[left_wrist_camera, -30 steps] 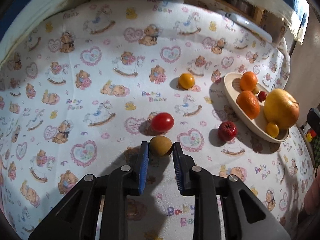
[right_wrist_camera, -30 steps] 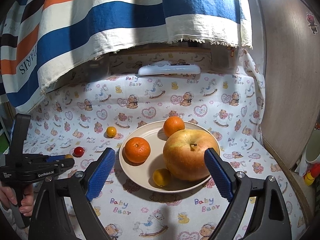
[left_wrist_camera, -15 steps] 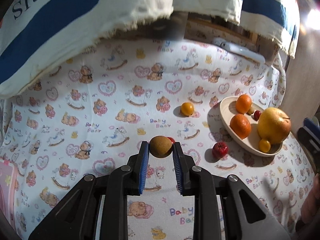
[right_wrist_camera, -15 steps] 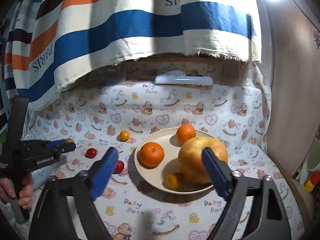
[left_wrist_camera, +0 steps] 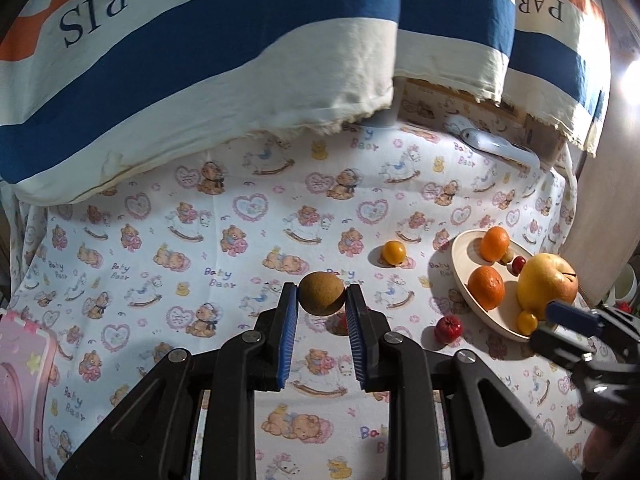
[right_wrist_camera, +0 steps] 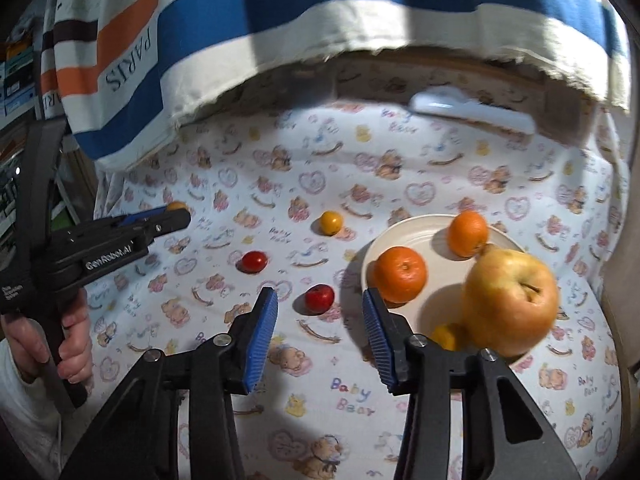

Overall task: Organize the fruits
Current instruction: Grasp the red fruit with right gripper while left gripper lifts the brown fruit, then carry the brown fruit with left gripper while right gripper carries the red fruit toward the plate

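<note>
1. Between the blue pads of the left gripper sits the brown fruit, a small round ball with a matt, rough-looking skin, pinched across its middle and held clear of the tablecloth below. It looks light and firm. The dull skin should give the ribbed pads good bite, but a sphere can roll out forward if the pinch sits off its widest line.

2. Just under and beyond that fruit, a red tomato lies on the cloth. In the left wrist view it is almost wholly hidden behind the held fruit. I judge it thin-skinned and easy to bruise, so a gentle pinch across its broadest part would suit.

3. Ahead and to the right of the left gripper lie a small yellow fruit and a small red fruit, both loose on the cloth.

4. Directly ahead of the right gripper, whose jaws stand apart and hold nothing, the small red fruit lies framed between the fingers. It looks glossy and may slip.

5. Further to the right of both grippers is the plate, holding two oranges, a large yellow-red apple and some small fruits. The free space looks tight, so a round fruit set there could roll.
</note>
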The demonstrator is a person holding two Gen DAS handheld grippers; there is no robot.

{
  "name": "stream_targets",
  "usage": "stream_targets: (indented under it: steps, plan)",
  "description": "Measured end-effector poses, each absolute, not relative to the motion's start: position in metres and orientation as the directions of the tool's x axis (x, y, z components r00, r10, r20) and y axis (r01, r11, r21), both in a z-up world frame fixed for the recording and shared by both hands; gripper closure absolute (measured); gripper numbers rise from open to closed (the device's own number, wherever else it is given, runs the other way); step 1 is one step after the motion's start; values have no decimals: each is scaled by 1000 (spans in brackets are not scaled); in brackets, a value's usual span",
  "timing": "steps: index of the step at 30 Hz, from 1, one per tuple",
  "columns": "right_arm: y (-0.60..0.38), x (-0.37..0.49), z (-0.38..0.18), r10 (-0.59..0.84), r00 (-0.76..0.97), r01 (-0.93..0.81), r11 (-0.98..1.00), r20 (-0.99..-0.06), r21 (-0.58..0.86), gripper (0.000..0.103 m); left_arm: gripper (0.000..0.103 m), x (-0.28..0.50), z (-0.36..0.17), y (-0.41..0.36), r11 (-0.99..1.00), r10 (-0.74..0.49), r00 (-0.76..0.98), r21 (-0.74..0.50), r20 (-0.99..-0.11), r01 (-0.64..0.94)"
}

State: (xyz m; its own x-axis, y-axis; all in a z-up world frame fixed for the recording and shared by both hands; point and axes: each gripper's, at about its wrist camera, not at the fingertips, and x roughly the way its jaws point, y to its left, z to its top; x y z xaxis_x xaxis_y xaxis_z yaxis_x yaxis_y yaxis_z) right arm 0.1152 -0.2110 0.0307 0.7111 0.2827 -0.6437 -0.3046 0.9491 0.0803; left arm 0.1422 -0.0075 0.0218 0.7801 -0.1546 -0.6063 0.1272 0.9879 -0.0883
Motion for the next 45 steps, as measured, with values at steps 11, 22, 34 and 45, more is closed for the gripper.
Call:
stream_targets:
  steps: [11, 22, 34, 45]
  plan:
    - [-182, 165, -12, 250, 607, -345, 938, -755, 33, 65, 80, 155, 5, 0, 992, -128, 756, -78, -642, 102]
    - [-183, 188, -29, 237, 568, -320, 946, -788, 54, 68, 80, 159, -4, -2, 992, -125, 737, -70, -665, 105]
    - [-181, 174, -21, 241, 608, -315, 948, -756, 48, 74, 80, 151, 6, 1, 994, -111, 769, -67, -630, 88]
    - [-187, 127, 19, 256, 717, -319, 948, -648, 21, 74, 80, 138, 24, -3, 997, -72, 805, -18, -588, 76]
